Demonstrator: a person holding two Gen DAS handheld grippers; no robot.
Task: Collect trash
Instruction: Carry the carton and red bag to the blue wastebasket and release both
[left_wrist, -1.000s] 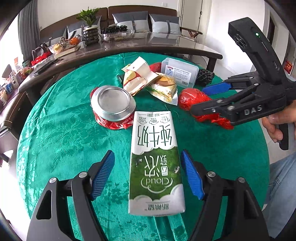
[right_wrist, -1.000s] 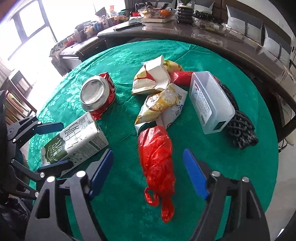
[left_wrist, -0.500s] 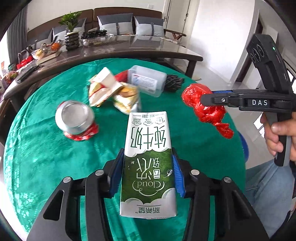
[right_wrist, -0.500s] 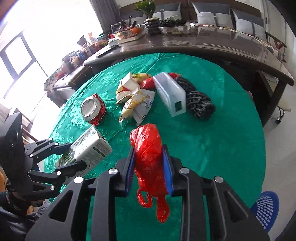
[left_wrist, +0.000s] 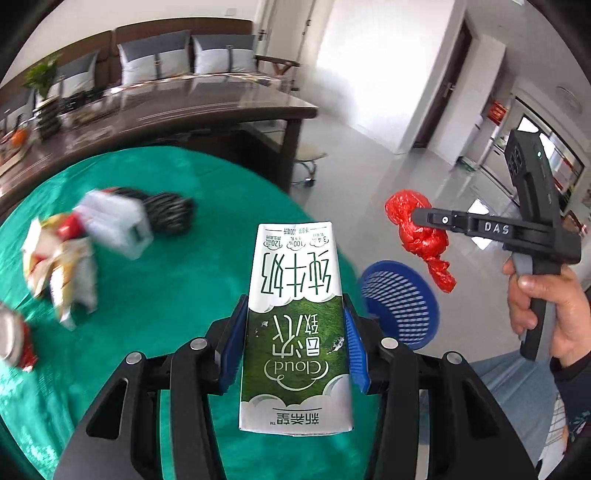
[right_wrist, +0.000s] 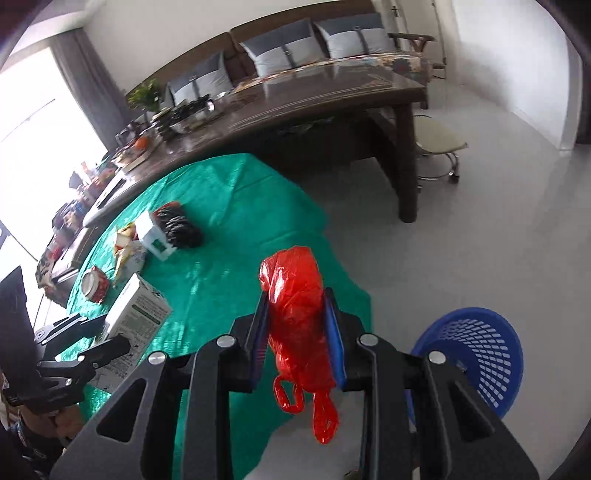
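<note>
Left gripper (left_wrist: 293, 345): clamped on milk carton (left_wrist: 293, 314), long axis along the fingers.
Right gripper (right_wrist: 297, 341): pinching crumpled red plastic bag (right_wrist: 297, 314), tail hanging.
Blue basket (right_wrist: 480, 354): on the floor, lower right of right wrist view; bag nearer it than carton.
Green table (right_wrist: 221, 229): remaining wrappers, far left.

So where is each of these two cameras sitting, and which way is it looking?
Left wrist view: sits on the left gripper, looking along its fingers at the milk carton they clamp; a hand shows.
Right wrist view: sits on the right gripper, looking along its fingers at the red plastic bag they clamp.
Both views share: green table, blue basket, each other's load.
</note>
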